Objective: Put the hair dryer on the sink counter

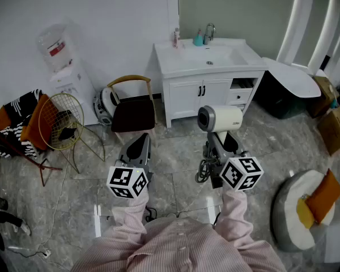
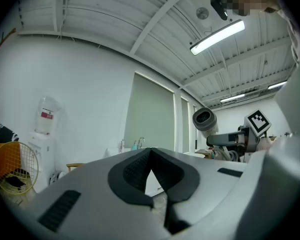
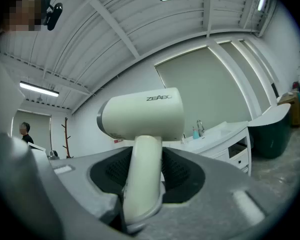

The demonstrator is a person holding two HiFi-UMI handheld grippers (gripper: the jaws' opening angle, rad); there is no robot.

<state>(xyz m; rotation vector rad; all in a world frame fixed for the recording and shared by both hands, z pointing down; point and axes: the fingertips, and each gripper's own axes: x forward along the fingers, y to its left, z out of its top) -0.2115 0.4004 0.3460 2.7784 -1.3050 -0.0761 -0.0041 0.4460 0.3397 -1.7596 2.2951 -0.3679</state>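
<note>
the hair dryer (image 1: 220, 119) stands upright, its handle clenched in the right gripper (image 1: 220, 146), likely kept level for a clean set-down. the sink counter (image 1: 173, 61) lies well apart at 12 o'clock. at 9 o'clock, the left gripper (image 1: 137, 150) is closed, empty.

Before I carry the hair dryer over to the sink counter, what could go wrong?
1. The right gripper grips the hair dryer by its handle only, with its bulk above the jaws; it might tilt or slip.
2. The cord hangs in loops under that gripper and could snag.
3. The basin fills much of the sink counter, and small bottles stand by the faucet; the dryer might knock them or slide into the basin.
</note>
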